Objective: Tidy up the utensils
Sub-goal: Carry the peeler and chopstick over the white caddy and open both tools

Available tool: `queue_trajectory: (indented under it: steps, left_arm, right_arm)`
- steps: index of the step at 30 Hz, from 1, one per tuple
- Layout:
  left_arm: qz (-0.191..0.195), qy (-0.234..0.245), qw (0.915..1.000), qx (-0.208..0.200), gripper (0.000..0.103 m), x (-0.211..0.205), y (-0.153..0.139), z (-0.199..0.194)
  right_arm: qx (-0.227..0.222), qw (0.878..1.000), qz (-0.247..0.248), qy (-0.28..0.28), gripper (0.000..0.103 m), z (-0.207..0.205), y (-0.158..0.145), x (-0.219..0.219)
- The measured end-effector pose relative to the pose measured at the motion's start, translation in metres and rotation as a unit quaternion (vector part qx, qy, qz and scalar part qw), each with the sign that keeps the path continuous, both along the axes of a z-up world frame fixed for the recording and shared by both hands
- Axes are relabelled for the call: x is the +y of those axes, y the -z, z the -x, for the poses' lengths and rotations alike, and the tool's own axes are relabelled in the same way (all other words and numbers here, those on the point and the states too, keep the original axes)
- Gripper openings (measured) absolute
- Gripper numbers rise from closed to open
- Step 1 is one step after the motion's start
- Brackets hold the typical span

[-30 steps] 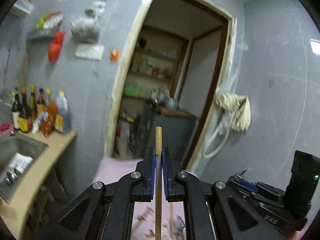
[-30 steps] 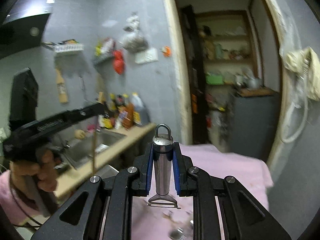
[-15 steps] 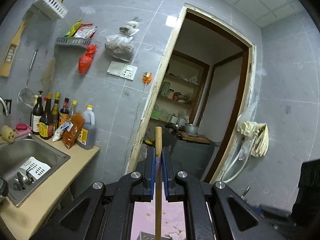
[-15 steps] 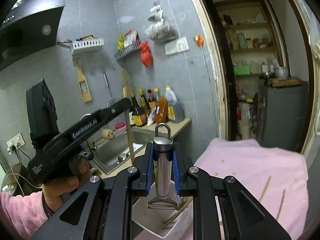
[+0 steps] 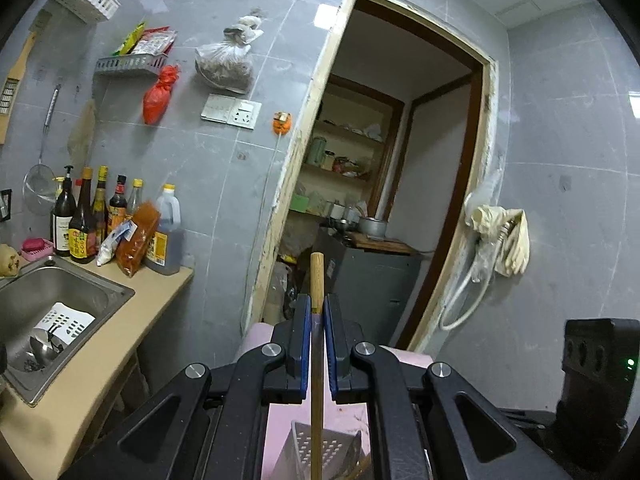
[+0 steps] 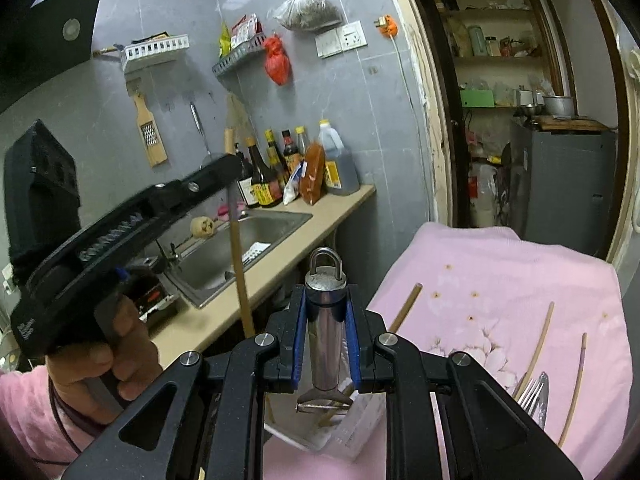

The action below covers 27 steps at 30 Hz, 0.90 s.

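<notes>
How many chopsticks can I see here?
4 chopsticks: one gripped in the left claw, one slanting up behind the right claw, two lying on the pink cloth beside the fork. More may hide in the white holder.

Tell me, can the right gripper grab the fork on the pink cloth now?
Probably not yet. The right gripper is already shut on a metal peeler, so its jaws are full. The fork lies uncovered on the pink cloth.
</notes>
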<state>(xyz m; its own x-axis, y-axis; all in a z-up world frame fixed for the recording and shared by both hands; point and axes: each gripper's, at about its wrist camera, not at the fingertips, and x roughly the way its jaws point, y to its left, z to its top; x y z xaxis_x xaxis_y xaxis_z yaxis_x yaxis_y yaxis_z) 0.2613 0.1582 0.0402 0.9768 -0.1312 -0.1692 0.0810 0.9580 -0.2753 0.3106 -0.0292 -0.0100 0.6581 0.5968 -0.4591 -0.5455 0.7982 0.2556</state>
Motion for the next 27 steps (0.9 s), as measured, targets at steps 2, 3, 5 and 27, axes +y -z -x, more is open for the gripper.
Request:
queue_trajectory:
  steps: [2,3,5,27]
  left_arm:
    - [-0.005,0.007,1.0000,0.001,0.007,0.001,-0.001,0.005]
    - [-0.007,0.010,0.9999,0.000,0.007,0.002,-0.002,0.007]
    - [-0.011,0.012,0.9999,0.000,0.007,0.003,-0.003,0.010]
    - [-0.042,0.001,0.9991,-0.003,0.007,-0.012,-0.002,0.017]
  right_arm:
    - [0.004,1.000,0.000,-0.004,0.016,0.001,0.003,0.001]
    - [0.007,1.000,0.002,-0.005,0.017,0.002,0.006,0.001]
    - [0.011,1.000,0.004,-0.004,0.017,0.002,0.007,0.003]
    - [0.003,1.000,-0.004,0.013,0.040,0.015,0.001,-0.019]
